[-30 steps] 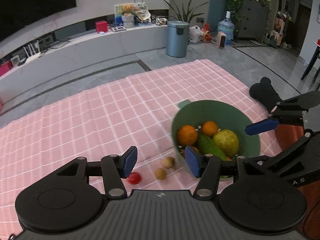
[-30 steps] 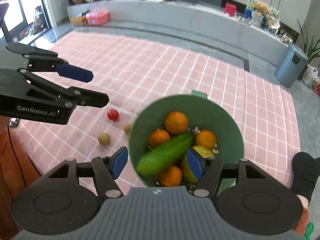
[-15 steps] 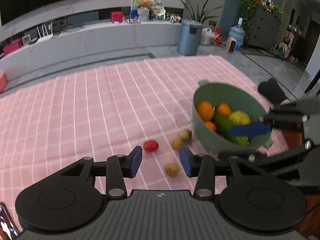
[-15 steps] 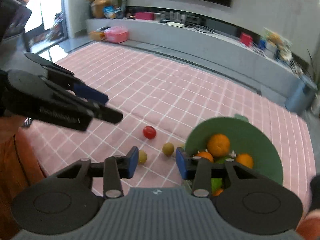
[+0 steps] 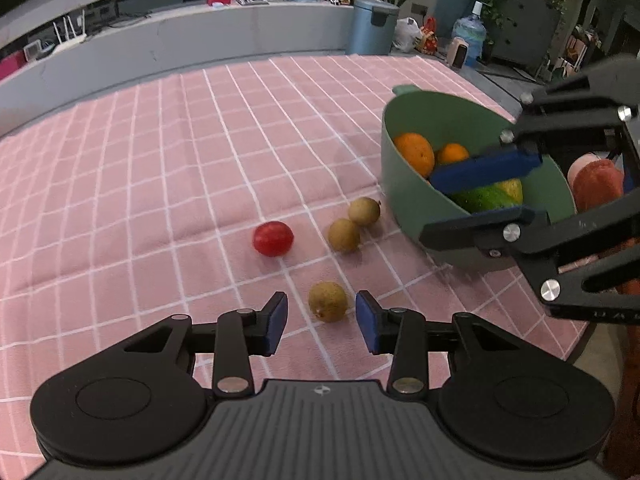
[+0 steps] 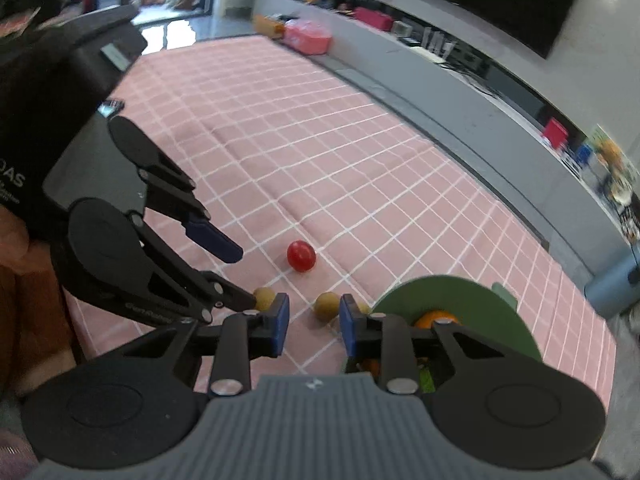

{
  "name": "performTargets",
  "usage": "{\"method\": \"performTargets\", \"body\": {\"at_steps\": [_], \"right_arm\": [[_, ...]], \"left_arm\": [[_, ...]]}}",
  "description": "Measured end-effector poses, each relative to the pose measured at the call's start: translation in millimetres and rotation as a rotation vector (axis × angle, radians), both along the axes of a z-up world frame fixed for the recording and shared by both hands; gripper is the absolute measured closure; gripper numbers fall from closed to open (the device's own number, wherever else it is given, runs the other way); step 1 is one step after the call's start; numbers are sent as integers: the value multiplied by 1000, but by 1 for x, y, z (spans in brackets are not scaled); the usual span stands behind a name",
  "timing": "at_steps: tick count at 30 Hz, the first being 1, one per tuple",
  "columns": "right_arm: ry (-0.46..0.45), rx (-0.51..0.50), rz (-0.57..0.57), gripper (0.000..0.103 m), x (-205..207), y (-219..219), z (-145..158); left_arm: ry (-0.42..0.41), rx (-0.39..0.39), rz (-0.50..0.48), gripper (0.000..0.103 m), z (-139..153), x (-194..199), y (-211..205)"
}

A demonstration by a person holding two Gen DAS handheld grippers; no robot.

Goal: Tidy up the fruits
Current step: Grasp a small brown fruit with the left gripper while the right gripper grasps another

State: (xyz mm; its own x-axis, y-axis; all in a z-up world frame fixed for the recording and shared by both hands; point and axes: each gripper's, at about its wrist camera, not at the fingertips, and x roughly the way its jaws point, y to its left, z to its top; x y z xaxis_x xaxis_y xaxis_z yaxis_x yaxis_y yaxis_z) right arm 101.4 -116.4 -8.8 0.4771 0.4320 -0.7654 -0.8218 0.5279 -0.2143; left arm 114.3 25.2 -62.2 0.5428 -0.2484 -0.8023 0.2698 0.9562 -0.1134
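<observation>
A green bowl (image 5: 404,200) stands at the right on a pink checked cloth (image 5: 160,200), holding oranges (image 5: 414,154), a cucumber (image 5: 480,198) and a yellow-green fruit (image 5: 512,188). Left of it lie a red tomato (image 5: 273,239) and three small brown fruits. My left gripper (image 5: 322,322) is low over the cloth, jaws closing. The nearest brown fruit (image 5: 327,302) is between its pads with a gap on each side. My right gripper (image 6: 314,320) is shut with nothing in it, hovering at the bowl's (image 6: 452,292) left rim. Beyond its pads lie another brown fruit (image 6: 326,306) and the tomato (image 6: 301,255).
The cloth's near edge runs along the lower right (image 5: 576,352). A hand (image 5: 596,180) holds the right gripper beside the bowl. A dark phone (image 6: 110,106) lies at the table's left edge. A grey bench (image 5: 240,36) and a bin (image 5: 372,26) stand beyond the table.
Both grippers have come down toward the cloth and narrowed. The left one now straddles a brown fruit. The right one rolled and swung from over the bowl to its left rim.
</observation>
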Motion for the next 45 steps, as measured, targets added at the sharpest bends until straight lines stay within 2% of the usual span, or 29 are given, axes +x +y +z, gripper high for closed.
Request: {"method": "performTargets", "body": {"at_steps": [5, 11, 14, 20, 30, 39, 43, 45], "right_arm": [[-9, -62, 102, 80, 11, 6, -2], [-29, -156, 223, 80, 19, 17, -7], [-28, -199, 282, 80, 24, 25, -10], [8, -304, 368, 80, 38, 42, -22], [82, -456, 452, 78, 54, 72, -48], [81, -562, 485, 78, 56, 82, -66], [64, -578, 494, 78, 53, 84, -69], [55, -579, 491, 81, 52, 84, -68]], "left_arm": [[29, -18, 0, 57, -11, 7, -3], [55, -30, 10, 70, -21, 12, -3], [63, -67, 20, 74, -24, 16, 1], [57, -84, 44, 75, -22, 15, 9], [36, -145, 115, 75, -9, 12, 31], [44, -174, 137, 75, -10, 11, 39], [42, -179, 140, 75, -10, 12, 40], [41, -178, 140, 75, -9, 11, 39]]}}
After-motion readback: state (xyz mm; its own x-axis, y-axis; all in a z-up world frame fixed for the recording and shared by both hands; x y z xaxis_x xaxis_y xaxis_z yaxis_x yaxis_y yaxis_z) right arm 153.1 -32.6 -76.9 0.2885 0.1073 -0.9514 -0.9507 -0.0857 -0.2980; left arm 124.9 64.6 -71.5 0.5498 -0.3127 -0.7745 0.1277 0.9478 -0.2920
